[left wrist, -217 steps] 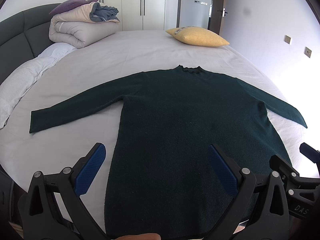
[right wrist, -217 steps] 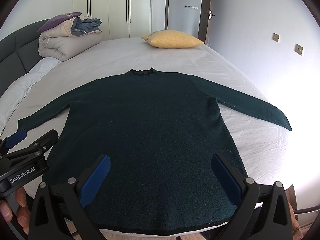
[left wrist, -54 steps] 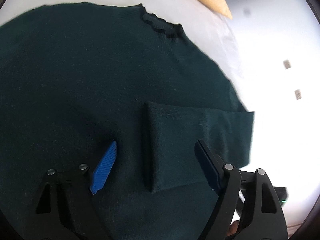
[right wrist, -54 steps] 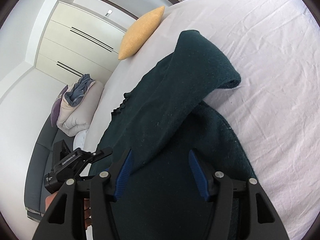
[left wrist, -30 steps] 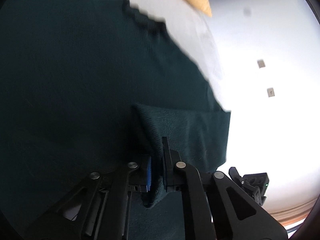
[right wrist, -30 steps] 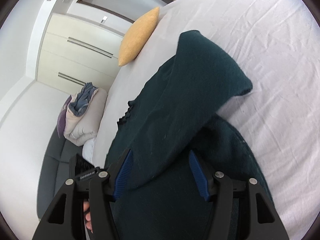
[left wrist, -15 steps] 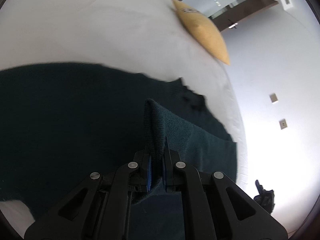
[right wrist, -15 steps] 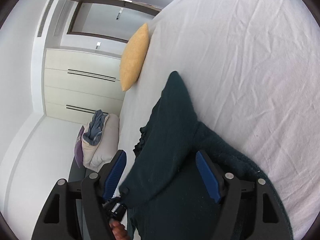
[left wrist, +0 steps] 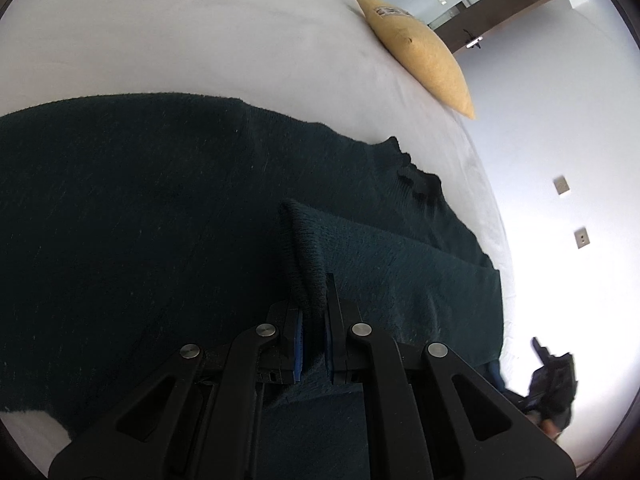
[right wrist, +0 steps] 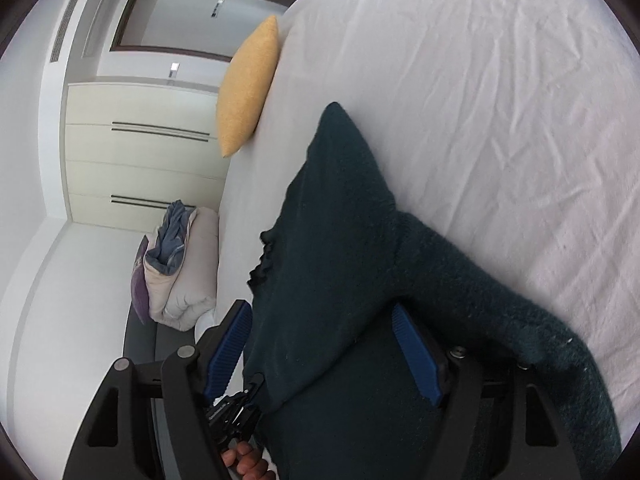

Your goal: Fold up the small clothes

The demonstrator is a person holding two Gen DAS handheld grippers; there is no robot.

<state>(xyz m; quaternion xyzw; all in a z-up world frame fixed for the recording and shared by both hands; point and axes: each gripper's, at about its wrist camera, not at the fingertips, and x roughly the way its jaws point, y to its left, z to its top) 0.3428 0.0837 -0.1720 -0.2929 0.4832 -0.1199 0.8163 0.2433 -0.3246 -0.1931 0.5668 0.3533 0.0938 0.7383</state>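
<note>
A dark green knit sweater [left wrist: 140, 208] lies flat on the white bed [left wrist: 180, 40], its ruffled collar [left wrist: 416, 178] toward the yellow pillow. Its right sleeve [left wrist: 400, 264] is folded over the body. My left gripper [left wrist: 314, 344] is shut on the sleeve's cuff [left wrist: 304, 248] and holds it lifted above the body. My right gripper [right wrist: 320, 352] is open, its blue pads on either side of the sweater [right wrist: 332, 280] near the folded shoulder, which rises in a peak [right wrist: 340, 128]. The other gripper and a hand show at the bottom of the right wrist view.
A yellow pillow [left wrist: 420, 52] lies at the head of the bed, also in the right wrist view [right wrist: 248, 84]. A folded duvet stack [right wrist: 180, 268] sits by the dark headboard. White wardrobes [right wrist: 140, 148] and a door stand behind. Wrinkled bare sheet [right wrist: 500, 120] lies right of the sweater.
My left gripper closed on the sleeve cuff about a second ago and has lifted and carried it across the body. My right gripper stayed open and tilted lower over the shoulder fold.
</note>
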